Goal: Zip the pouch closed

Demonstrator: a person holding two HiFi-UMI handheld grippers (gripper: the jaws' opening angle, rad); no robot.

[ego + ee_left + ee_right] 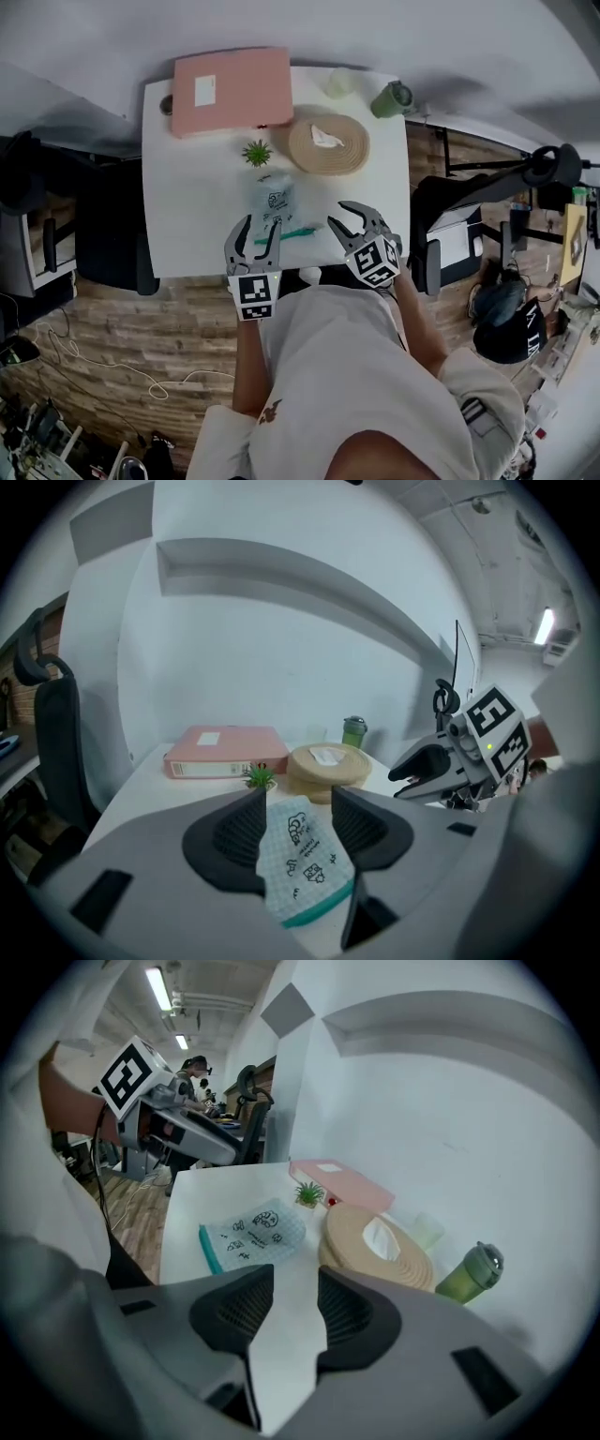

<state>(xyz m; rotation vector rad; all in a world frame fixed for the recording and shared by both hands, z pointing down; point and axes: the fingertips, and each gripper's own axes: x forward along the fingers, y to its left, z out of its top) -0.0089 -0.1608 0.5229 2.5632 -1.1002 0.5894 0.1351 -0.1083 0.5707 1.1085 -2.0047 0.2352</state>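
Observation:
A pale checked pouch (276,200) with small doodles and a teal zip edge (300,232) lies flat on the white table (187,216), close to its near edge. My left gripper (262,231) hovers at the pouch's near left corner, jaws open and empty. In the left gripper view the pouch (305,860) shows through the gap of that gripper (298,808), lying on the table beyond the pads. My right gripper (343,217) stands open just right of the zip's end. In the right gripper view the pouch (248,1234) lies left of its jaws (295,1290), with bare table between them.
Behind the pouch stand a small green plant (256,152), a pink binder (232,89), a round woven tray (349,150) with white paper in it, a clear cup (339,82) and a green bottle (391,98). Office chairs (112,234) flank the table.

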